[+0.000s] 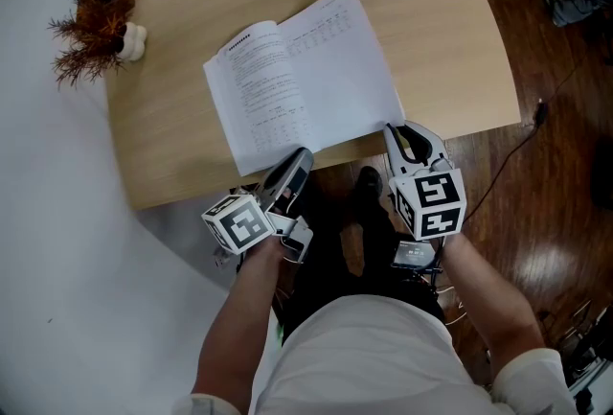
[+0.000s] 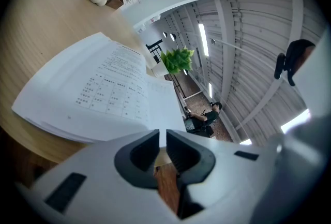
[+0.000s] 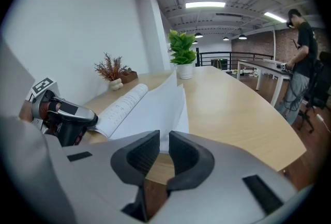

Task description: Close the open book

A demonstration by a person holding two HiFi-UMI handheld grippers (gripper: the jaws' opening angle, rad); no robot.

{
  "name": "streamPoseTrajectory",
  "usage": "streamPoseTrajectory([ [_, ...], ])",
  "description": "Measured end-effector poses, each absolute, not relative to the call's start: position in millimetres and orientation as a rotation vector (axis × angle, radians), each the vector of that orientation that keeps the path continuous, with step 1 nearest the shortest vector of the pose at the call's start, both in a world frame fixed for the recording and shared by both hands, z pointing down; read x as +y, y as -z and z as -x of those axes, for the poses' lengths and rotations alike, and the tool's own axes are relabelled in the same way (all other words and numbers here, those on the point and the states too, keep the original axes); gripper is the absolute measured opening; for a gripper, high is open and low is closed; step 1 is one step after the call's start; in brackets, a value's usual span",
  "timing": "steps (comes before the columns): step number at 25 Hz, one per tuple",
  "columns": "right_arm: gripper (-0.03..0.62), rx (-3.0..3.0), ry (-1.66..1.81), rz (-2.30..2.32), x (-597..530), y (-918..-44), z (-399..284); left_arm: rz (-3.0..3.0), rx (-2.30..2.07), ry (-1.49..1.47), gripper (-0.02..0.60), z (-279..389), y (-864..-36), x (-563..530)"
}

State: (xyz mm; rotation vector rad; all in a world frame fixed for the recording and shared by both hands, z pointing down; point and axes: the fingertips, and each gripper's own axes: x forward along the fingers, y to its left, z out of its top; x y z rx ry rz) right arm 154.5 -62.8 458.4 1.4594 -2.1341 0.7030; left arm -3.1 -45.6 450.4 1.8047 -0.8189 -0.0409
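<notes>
Right gripper (image 3: 163, 140) is hanging at the near right corner of the book (image 1: 297, 68), its jaws standing a narrow slit apart and clamping nothing. The page corner is showing just beyond them. Left gripper (image 2: 162, 140) is sitting at the book's near left corner, with its jaws likewise parted by a thin gap. Whether a page edge is reaching into that gap is hard to tell.

The book is lying open and face up on the wooden table (image 1: 182, 169), with its near edge close to the table's front edge.

It is looking light and floppy, with thin white sheets that would probably bend, slip apart or tear if a single leaf were pinched. On the right half the pages are fanning up loosely. The safest hold is likely the outer near corner of one whole half, cover included, so the stack swings over the spine together.

No cover is showing from any view, so its stiffness is anyone's guess. The print is too small to read. A white pot at the table's far side is being cut off by the head view's top edge.
</notes>
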Motion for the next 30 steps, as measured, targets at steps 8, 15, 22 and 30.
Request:
streamPoseTrajectory([
  [8, 0.035, -2.086, -0.71, -1.484, -61, -464, -167, -1.798, -0.818, 0.044, 0.017, 2, -450, -46],
  [15, 0.034, -2.048, -0.702, -1.475, -59, -470, -172, -1.788, -0.823, 0.048, 0.017, 1, -445, -47],
  [22, 0.034, -2.022, -0.701, -1.489, -61, -470, -180, -1.833, -0.842, 0.021, 0.017, 15, -452, -46],
  [30, 0.034, -2.024, -0.695, -1.532, -57, -451, -194, -1.868, -0.836, 0.04, 0.017, 10, -419, -41],
])
